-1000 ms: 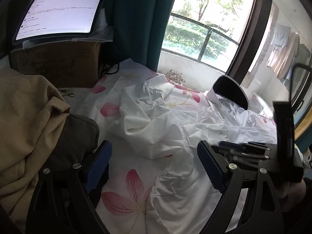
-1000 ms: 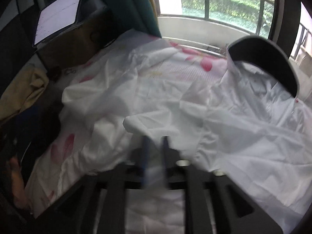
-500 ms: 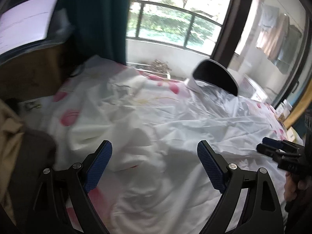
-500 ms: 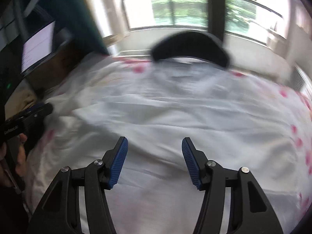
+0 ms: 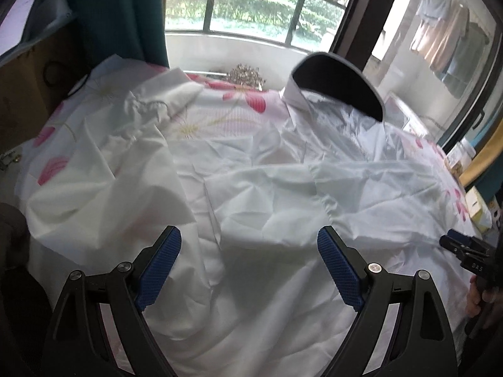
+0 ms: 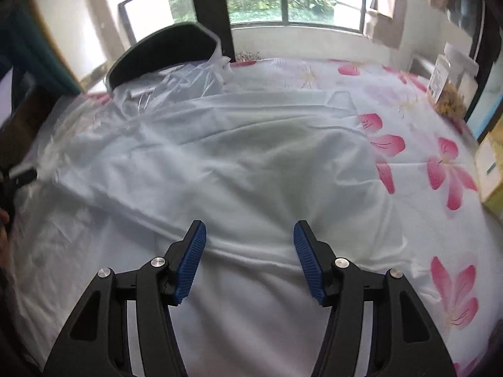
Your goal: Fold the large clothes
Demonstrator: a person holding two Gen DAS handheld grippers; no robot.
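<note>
A large white shirt lies spread and wrinkled on a flowered sheet; its dark-lined collar stands up at the far side. It also shows in the right wrist view, with the collar at the far left. My left gripper is open and empty just above the shirt's near part. My right gripper is open and empty over the shirt's lower body. The right gripper's tip shows at the right edge of the left wrist view.
The flowered sheet covers the table. A cardboard box and a teal curtain stand at the far left. A jar and a yellow box sit at the right edge. A window with railing is behind.
My right gripper has opened and let go of the shirt, then swung right. Both views have turned right; the tablet and the beige clothes have left the left view. The shirt lies flatter.
</note>
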